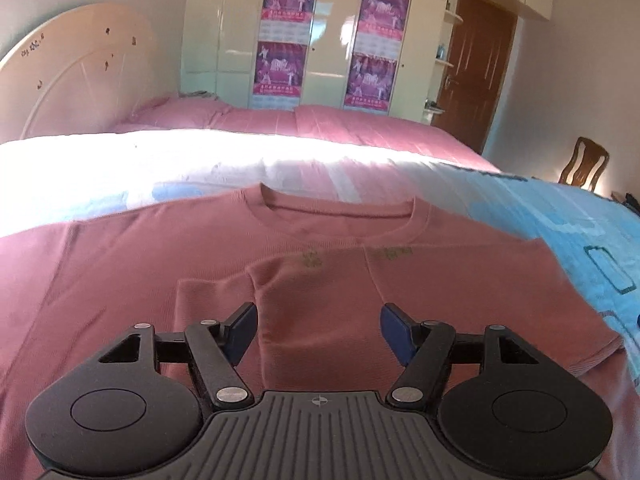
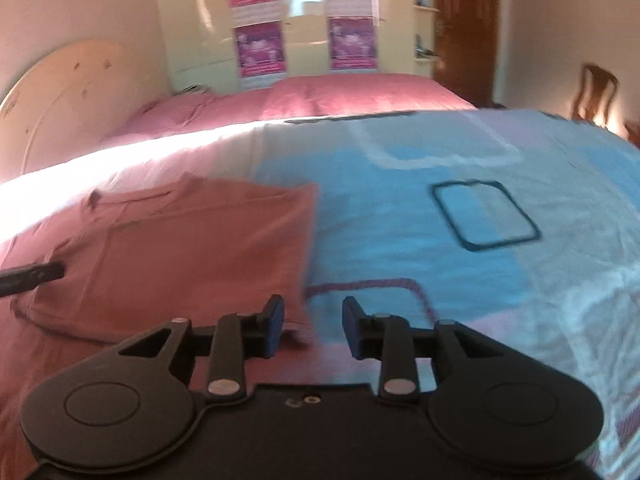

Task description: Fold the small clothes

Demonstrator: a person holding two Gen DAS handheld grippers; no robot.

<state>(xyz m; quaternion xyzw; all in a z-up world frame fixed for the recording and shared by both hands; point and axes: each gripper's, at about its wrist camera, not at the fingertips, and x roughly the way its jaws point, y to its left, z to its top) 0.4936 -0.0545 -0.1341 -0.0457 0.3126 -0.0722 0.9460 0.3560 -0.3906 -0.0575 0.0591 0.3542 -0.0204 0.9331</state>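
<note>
A pink sweater [image 1: 320, 236] lies flat on the bed with its neckline away from me and fabric folded inward across the chest. My left gripper [image 1: 318, 314] hovers just over the folded middle, open wide, with nothing between its blue pads [image 1: 394, 330]. In the right wrist view the sweater [image 2: 180, 248] fills the left side, its folded right edge running down toward my right gripper [image 2: 313, 312]. That gripper is open with a narrow gap and holds nothing, above the sweater's lower right corner. A black finger of the left gripper [image 2: 36, 274] pokes in at the left edge.
The sweater rests on a blue and white patterned bedspread [image 2: 480, 300]. A pink quilt [image 1: 340, 126] covers the far half of the bed. A cream headboard [image 1: 80, 72] stands left, a wardrobe with posters [image 1: 320, 40] and a brown door [image 1: 476, 68] behind, a wooden chair [image 1: 584, 164] right.
</note>
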